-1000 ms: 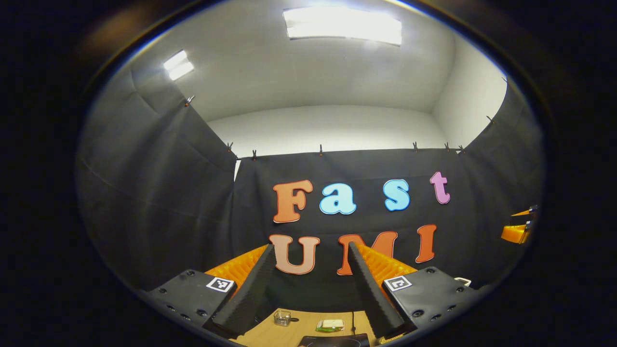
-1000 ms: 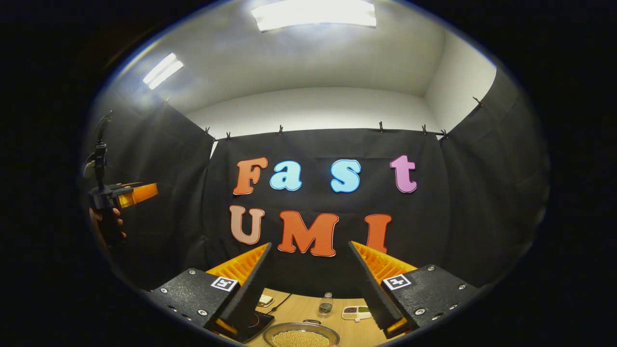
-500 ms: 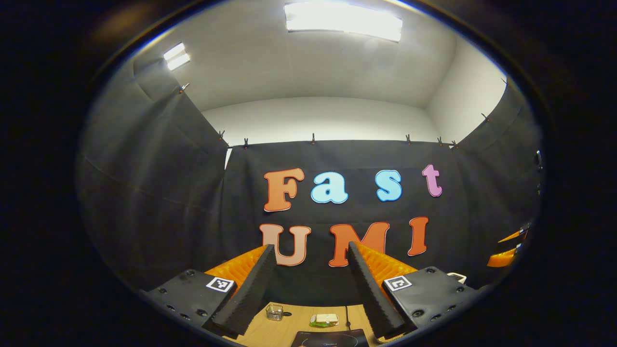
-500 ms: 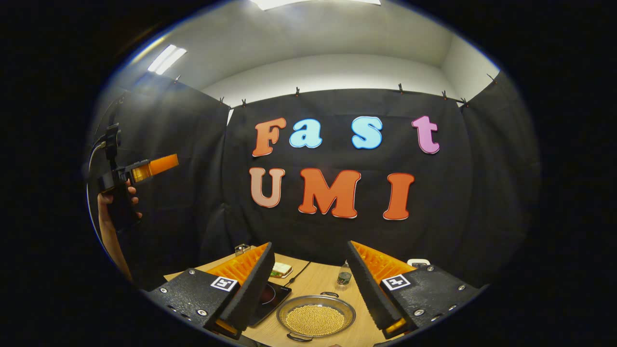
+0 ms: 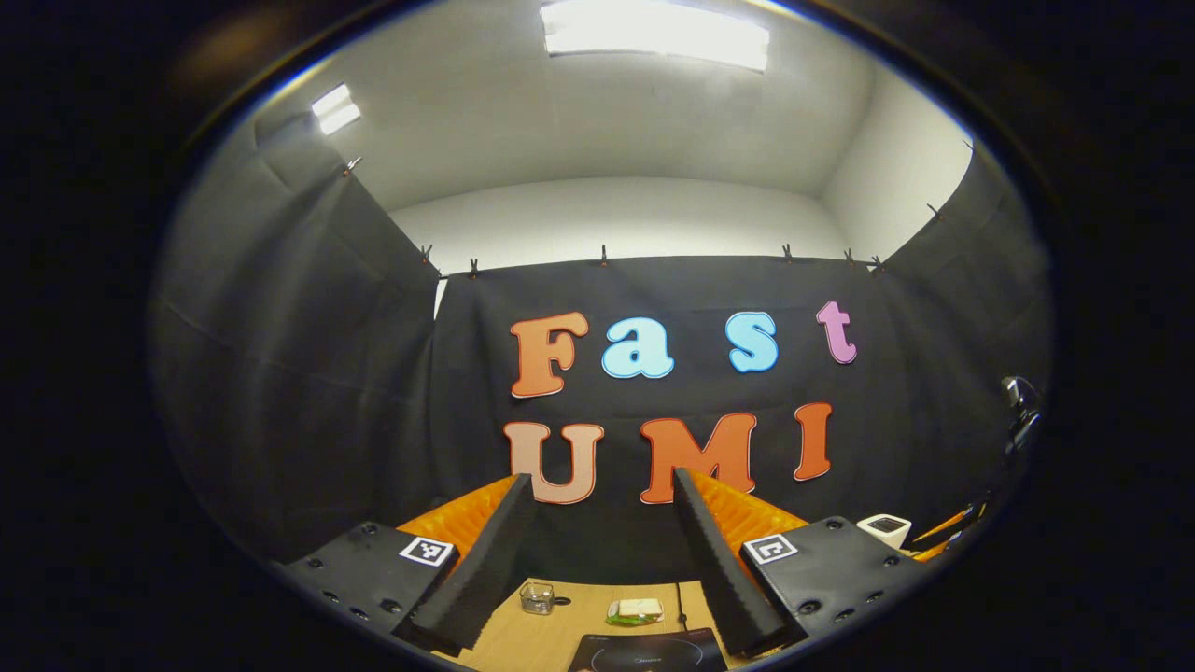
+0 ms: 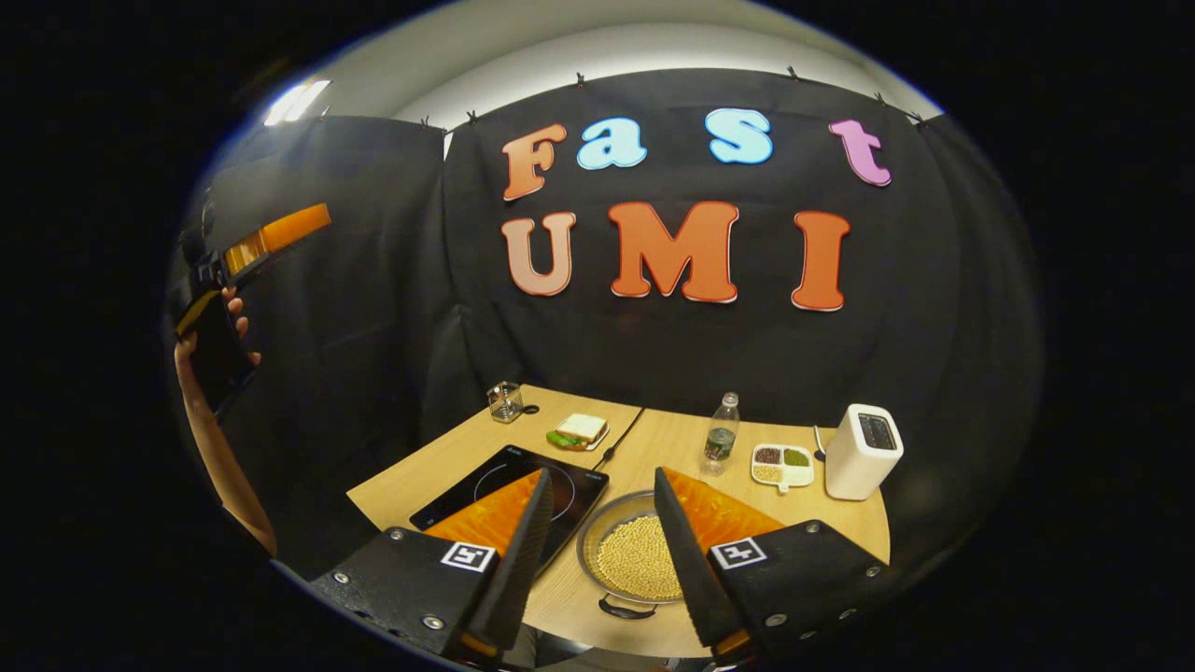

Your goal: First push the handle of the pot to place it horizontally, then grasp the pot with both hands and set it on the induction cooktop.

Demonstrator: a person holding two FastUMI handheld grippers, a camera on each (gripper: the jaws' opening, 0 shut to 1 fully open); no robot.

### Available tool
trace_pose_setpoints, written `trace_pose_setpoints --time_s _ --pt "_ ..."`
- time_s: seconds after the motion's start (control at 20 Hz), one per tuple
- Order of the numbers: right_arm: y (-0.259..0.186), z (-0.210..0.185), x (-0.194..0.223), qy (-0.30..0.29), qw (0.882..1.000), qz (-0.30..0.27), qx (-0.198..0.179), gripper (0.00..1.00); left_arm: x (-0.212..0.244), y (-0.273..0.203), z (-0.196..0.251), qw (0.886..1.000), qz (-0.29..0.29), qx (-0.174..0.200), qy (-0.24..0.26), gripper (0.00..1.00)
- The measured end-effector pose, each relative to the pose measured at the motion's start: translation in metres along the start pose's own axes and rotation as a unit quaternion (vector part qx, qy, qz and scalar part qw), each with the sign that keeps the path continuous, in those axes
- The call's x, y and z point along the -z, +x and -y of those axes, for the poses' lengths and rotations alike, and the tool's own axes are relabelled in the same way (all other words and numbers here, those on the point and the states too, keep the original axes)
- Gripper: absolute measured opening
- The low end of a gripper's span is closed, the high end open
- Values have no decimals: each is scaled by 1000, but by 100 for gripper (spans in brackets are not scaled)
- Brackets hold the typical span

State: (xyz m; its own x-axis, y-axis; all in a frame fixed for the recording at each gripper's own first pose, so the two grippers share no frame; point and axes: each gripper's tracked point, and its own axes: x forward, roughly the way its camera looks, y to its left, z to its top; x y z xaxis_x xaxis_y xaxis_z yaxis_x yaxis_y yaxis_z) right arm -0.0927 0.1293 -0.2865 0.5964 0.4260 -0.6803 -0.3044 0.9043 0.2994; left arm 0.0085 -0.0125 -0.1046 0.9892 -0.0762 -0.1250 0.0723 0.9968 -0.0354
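So I'm above the light wooden table [image 6: 439,467], nothing touched yet; step in hand is the handle push, by my judgement barely begun. Left to right: my left gripper [image 5: 597,560] sits high, fingers spread apart and empty, aimed at the back edge where a small clear glass jar [image 5: 537,597] and a sandwich on a plate [image 5: 635,610] sit; the black flat induction cooktop [image 5: 653,653] shows at the near edge. In the right gripper view it shows far left, held up in a hand [image 6: 219,322].

My right gripper [image 6: 593,532] is likewise spread wide, empty, above the shallow round steel pot filled with yellow beans [image 6: 635,560]. Pot sits near the front edge, just right of the cooktop, nearly touching it. One dark loop handle [image 6: 624,611] shows at the rim nearest me; I cannot tell how it lies.

To do it well, I'd lower the right one slowly, nudge the handle with one fingertip, keep the pot level so beans don't spill.

Further right: clear plastic bottle [image 6: 719,437], white divided dish of grains [image 6: 782,465], white toaster [image 6: 861,450].
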Motion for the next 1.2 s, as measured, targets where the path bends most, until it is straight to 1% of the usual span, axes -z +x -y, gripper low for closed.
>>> trace_pose_setpoints --time_s 0.05,0.1,0.15,0.25,0.3,0.35,0.4,0.45,0.55,0.65,0.7,0.8,0.9,1.2 --pt "5 -3 9 3 1000 -16 -4 66 1 -1 -1 1000 0 0 2 97" --pt "10 -6 19 4 999 -31 -8 61 4 -1 -2 1000 -1 -2 7 97" --pt "15 -9 30 2 999 -48 -9 58 5 0 -4 1000 -2 -5 9 97" --pt "24 -10 49 -3 997 -79 -6 48 12 2 -3 1000 -7 -6 12 97" --pt "29 -11 59 -4 995 -96 -8 36 18 5 -1 1000 -14 -5 15 98" --pt "34 -14 69 0 993 -114 -12 33 23 6 0 1000 -19 -5 18 98" --pt "37 -19 81 8 991 -132 -19 27 26 5 -1 1000 -23 -4 20 97" --pt "41 -22 92 18 988 -150 -27 25 29 5 0 999 -25 -4 19 97" --pt "49 -26 115 34 982 -182 -34 18 34 6 -4 999 -31 -7 20 98" --pt "58 -26 135 40 976 -212 -38 12 39 9 -7 999 -36 -9 19 96" --pt "61 -27 146 44 972 -225 -39 4 43 9 -7 999 -41 -11 19 98" --pt "65 -33 165 62 964 -253 -47 0 46 10 -11 999 -47 -14 20 96" --pt "69 -39 184 78 956 -278 -56 0 46 12 -11 998 -49 -17 21 97" --pt "77 -44 232 85 939 -328 -64 0 46 10 -8 998 -47 -17 25 97"
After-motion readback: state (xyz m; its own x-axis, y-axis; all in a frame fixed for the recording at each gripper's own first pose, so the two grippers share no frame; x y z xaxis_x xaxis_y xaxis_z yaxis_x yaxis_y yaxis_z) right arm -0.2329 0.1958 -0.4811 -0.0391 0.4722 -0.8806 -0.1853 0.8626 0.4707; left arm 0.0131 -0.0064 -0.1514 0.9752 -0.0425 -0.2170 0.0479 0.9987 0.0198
